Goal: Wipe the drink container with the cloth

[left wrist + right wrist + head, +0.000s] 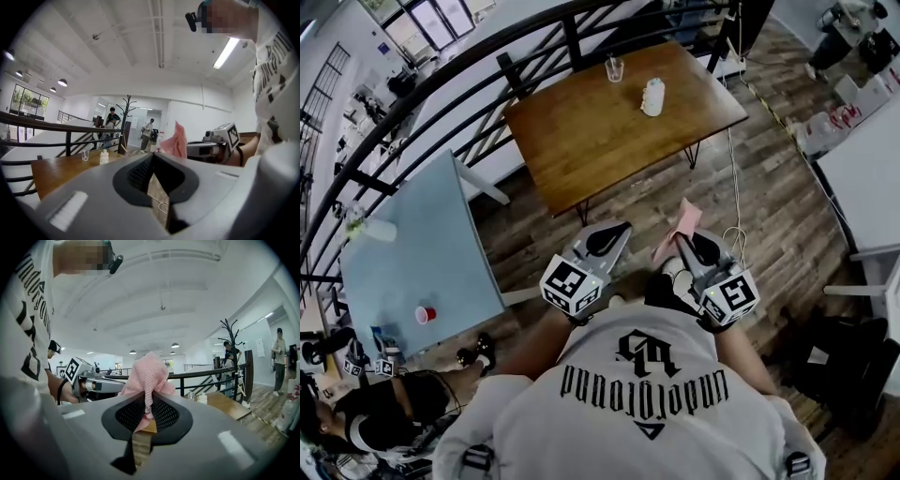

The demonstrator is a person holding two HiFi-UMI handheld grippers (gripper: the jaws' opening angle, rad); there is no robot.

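Drink container [652, 97]: it is standing upright on the wooden counter [581, 141], toward the far right part, well apart from both claws.
Cloth [147, 376]: the pink fabric is sticking up out of the right claw, short of the counter's near edge.
Right claw [149, 401]: it is pinching a narrow fold of the cloth between its pads.
Left claw [152, 157]: it is pressed together on nothing and is being held beside the right one, also short of the near edge.
Risk, tipping: the container is looking light and narrow, so a sideways wipe with nothing bracing it is likely to push it over or slide it toward the counter's right edge.
Risk, bracing: the left claw is needing to spread before it can steady the container; a late or hard clamp is likely to knock it.
Risk, cloth: only a small fold is being gripped, so rubbing is likely to drag it loose.
Risk, glass [614, 67]: it is standing near the counter's far edge, and a wide sweep is likely to clip it.
In the way: a white cable [734, 232] is lying on the floor off the counter's near right side.
Around: a black railing [441, 84] is running behind the counter; a pale blue counter [441, 244] with a red cup [425, 314] is sitting to its left.
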